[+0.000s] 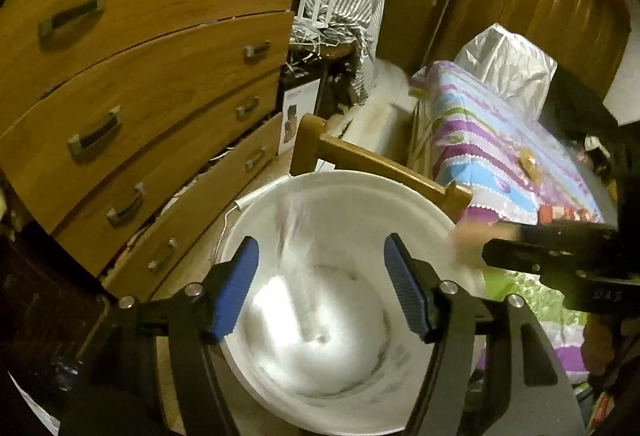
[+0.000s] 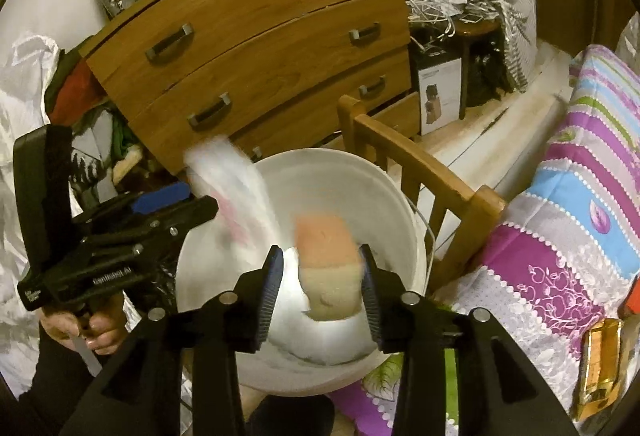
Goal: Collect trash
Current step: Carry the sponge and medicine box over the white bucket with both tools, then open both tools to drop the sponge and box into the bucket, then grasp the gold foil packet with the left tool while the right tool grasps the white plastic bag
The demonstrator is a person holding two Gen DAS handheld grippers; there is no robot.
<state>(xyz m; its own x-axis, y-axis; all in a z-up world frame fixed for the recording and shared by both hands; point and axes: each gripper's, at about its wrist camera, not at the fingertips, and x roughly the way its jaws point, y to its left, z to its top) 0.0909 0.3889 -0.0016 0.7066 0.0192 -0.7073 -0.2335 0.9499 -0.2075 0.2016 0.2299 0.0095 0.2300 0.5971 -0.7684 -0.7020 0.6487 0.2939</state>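
Observation:
A white bucket [image 1: 420, 196] stands on the floor between a dresser and the bed. My left gripper [image 1: 322, 286] is open over its mouth; a blurred clear plastic bag [image 1: 296, 232] falls from it into the bucket. In the right wrist view the left gripper [image 2: 160, 196] sits at the bucket's left rim with the white bag [image 2: 236, 188] streaming off it. My right gripper [image 2: 322, 290] hangs above the bucket [image 2: 396, 196], jaws partly apart. A blurred orange and beige wrapper [image 2: 326, 260] lies between them, against the right pad; it also shows in the left wrist view [image 1: 468, 240].
A wooden dresser [image 1: 140, 76] with drawers stands left of the bucket. A wooden bed frame [image 2: 432, 172] and a striped purple bedspread [image 2: 580, 204] lie to the right. A gold wrapper [image 2: 600, 364] lies on the bed. A white plastic bag [image 1: 508, 64] sits on the bed's far end.

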